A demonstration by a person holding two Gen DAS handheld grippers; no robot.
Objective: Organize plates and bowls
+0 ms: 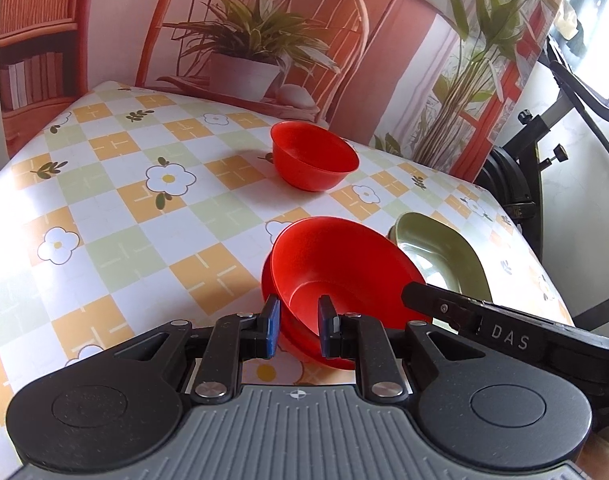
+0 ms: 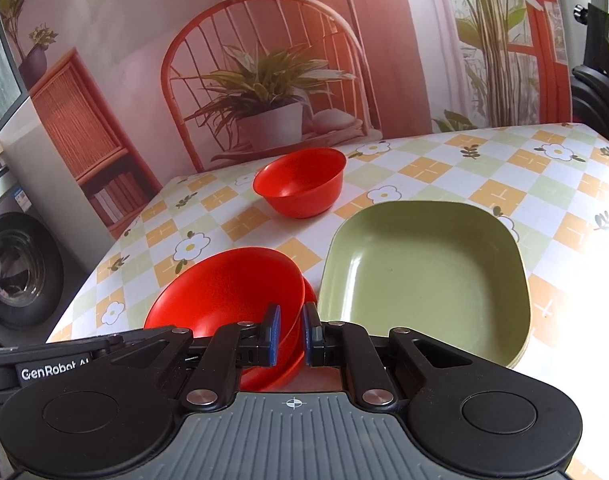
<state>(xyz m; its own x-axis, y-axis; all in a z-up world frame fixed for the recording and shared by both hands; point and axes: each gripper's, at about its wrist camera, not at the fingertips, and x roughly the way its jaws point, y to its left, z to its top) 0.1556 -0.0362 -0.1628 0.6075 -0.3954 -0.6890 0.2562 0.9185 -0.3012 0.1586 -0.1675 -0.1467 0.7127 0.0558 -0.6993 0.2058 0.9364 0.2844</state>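
Both claws sit at the near red bowl [image 1: 336, 276], which lies tilted on a red plate [image 2: 272, 380] on the flowered table [image 1: 124, 216]. Left claw [image 1: 300, 330]: jaws narrow, rim of the tilted bowl between the blue pads, apparently gripped. Right claw [image 2: 290, 336]: jaws narrow, pinching the opposite rim of the same bowl. Green square plate [image 2: 424, 276] lies flat just beside it, to the right. Second red bowl [image 2: 300, 182] stands upright farther back, well apart.
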